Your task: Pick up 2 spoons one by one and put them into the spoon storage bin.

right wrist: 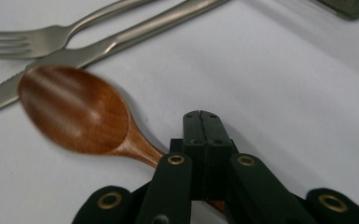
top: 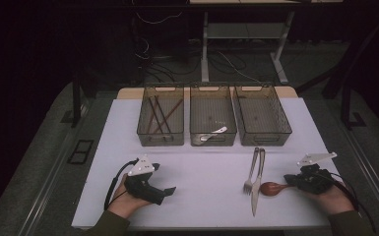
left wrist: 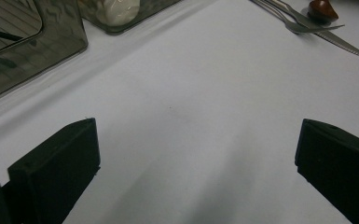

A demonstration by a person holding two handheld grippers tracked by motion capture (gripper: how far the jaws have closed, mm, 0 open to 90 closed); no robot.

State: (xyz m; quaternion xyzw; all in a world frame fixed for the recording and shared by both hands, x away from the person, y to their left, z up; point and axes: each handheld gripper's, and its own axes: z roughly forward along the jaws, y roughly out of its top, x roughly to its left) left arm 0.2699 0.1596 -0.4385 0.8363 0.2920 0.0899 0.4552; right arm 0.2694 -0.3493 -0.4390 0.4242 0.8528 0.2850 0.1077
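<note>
1. Wooden spoon (right wrist: 77,109): its handle runs in between the clenched jaws of the right gripper (right wrist: 200,126), which grasp it; the bowl sticks out past the jaw tips and looks slightly blurred in the right gripper view.
2. In the high view the spoon (top: 271,188) sits at the near right of the white table (top: 202,196), its bowl pointing left from the right gripper (top: 295,180).
3. A steel fork (top: 250,173) and knife (top: 257,184) lie side by side just left of the bowl; the knife's blade (right wrist: 0,95) passes close beside the bowl's tip, and I cannot tell whether they touch.
4. The left gripper (top: 170,191) rests at the near left, well apart from the cutlery, its jaws released and spread wide over bare table, nothing between them.
5. Three smoky plastic bins stand in a row at the far side: the left bin (top: 160,136) holds dark sticks, the middle bin (top: 213,138) a white spoon (top: 212,135), and the right bin (top: 262,137) shows nothing I can make out.
6. Between the spoon and the bins the table is open apart from the fork and knife.
</note>
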